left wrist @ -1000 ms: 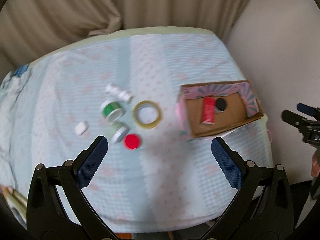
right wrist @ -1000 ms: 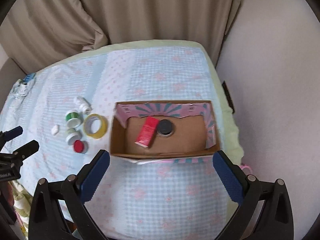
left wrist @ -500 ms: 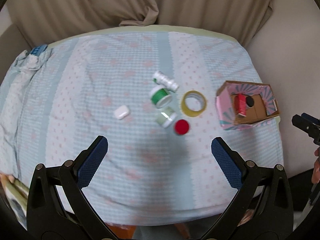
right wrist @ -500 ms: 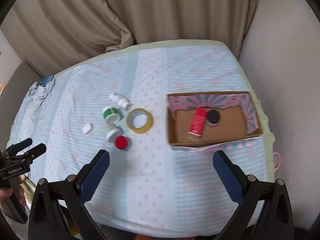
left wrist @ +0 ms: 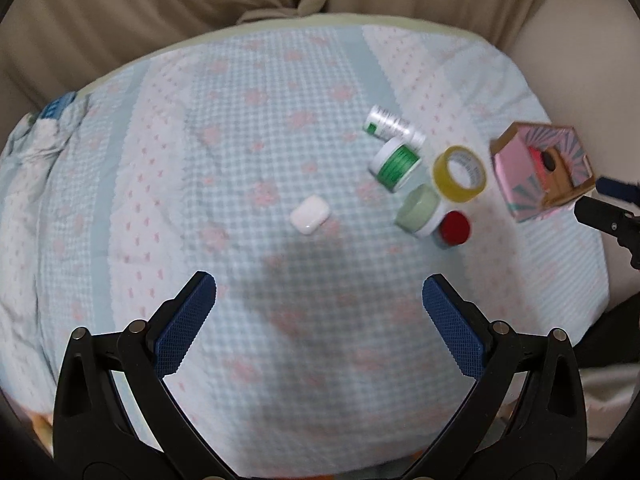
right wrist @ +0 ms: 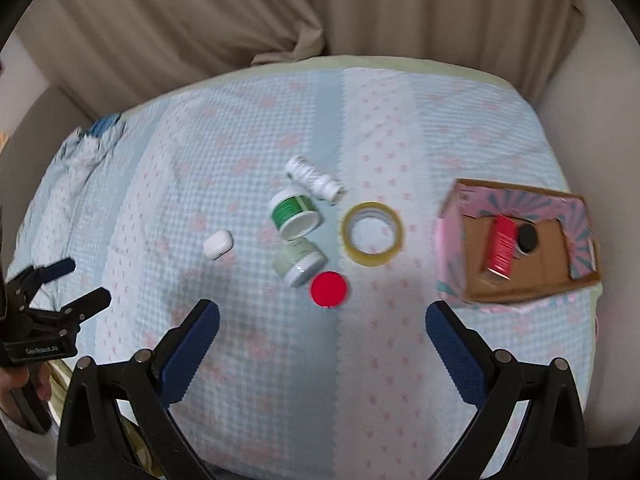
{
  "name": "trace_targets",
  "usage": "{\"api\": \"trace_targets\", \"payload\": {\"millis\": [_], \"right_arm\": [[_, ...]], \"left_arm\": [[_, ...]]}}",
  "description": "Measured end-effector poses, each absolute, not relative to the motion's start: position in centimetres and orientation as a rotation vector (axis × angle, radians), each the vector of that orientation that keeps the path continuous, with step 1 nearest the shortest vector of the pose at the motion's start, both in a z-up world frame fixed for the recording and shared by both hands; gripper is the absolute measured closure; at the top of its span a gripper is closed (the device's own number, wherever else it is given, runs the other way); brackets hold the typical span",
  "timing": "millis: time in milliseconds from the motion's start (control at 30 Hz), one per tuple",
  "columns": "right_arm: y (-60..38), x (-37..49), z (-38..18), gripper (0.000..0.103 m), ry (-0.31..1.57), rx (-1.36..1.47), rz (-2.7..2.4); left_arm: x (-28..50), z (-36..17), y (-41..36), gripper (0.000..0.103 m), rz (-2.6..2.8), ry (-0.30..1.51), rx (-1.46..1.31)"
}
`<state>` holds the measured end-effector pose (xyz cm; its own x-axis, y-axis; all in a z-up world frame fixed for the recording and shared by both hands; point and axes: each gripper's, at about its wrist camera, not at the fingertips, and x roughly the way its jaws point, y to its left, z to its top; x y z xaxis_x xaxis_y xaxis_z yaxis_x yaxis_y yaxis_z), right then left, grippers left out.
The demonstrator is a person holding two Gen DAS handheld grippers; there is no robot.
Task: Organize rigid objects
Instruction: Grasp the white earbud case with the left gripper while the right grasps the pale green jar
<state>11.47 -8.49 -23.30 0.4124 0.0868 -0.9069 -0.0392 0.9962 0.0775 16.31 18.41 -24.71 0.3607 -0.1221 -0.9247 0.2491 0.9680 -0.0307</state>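
Note:
A cluster of small items lies mid-table: a white earbud case point(left wrist: 310, 214) point(right wrist: 218, 244), a green-labelled jar point(left wrist: 395, 164) point(right wrist: 295, 214), a pale green jar point(left wrist: 419, 210) point(right wrist: 299, 261), a red-lidded jar point(left wrist: 454, 228) point(right wrist: 328, 289), a yellow tape roll point(left wrist: 459, 173) point(right wrist: 372, 233) and a white bottle point(left wrist: 394, 126) point(right wrist: 314, 178) on its side. A pink-sided cardboard box point(left wrist: 520, 184) point(right wrist: 452, 236) at the right holds a red item point(right wrist: 502, 250) and a black disc point(right wrist: 527, 237). My left gripper point(left wrist: 320, 320) and my right gripper point(right wrist: 322, 346) are both open and empty, above the near part of the table.
The table wears a light blue checked cloth point(left wrist: 240, 120) bunched at the far left point(right wrist: 88, 144). Beige curtains point(right wrist: 200, 12) hang behind. A wall point(right wrist: 600, 100) runs along the right. The other gripper shows at each view's edge.
Both grippers have swung leftward and come nearer to the cluster. In the left view the earbud case now sits centre; in the right view the box has slid to the right edge.

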Motion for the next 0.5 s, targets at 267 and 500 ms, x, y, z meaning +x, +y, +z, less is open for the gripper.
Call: {"api": "trace_targets", "payload": {"millis": [267,500], "right_arm": [[-4.1,16.6,-30.4,0.0,1.233,-0.121,0.155],[-2.3,20.6,-37.0,0.0,1.347,-0.308,0.26]], "left_arm": [[23.0,-32.6,18.7,0.003,-0.351,1.227,0.199],[28.6,-39.7,17.3,0.007,-0.459,1.307,0.265]]}}
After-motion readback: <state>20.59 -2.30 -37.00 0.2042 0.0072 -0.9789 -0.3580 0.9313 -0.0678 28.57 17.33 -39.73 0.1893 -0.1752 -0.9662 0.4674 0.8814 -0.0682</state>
